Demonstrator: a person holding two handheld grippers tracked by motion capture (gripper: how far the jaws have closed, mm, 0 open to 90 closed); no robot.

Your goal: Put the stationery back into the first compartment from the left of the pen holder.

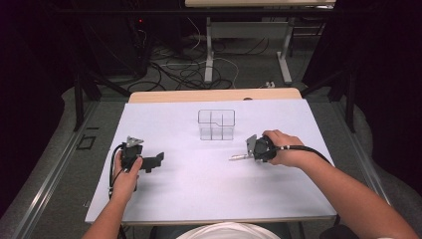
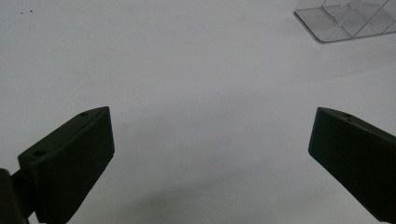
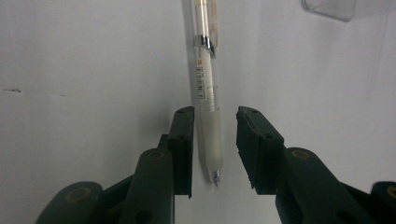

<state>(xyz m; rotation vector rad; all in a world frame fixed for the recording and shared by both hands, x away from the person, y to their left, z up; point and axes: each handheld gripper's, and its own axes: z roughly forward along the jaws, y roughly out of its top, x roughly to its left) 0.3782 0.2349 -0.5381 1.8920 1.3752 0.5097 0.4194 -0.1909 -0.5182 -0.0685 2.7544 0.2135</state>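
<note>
Where right tongs [image 3: 214, 122] straddle pen [image 3: 207, 88], bare sheet [image 1: 199, 174] around.

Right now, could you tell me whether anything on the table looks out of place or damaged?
Nothing stands out. The pen lies flat between the right gripper jaws, and the clear organiser stands upright and intact.

Clear organizer [image 1: 216, 124] mid-table, open sheet [image 1: 199, 184] around

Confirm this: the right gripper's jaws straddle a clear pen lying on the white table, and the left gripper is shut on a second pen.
Not quite. The left gripper holds nothing: the left gripper view shows its jaws wide apart over the bare white table. The rest stands: the right gripper straddles the clear pen.
</note>
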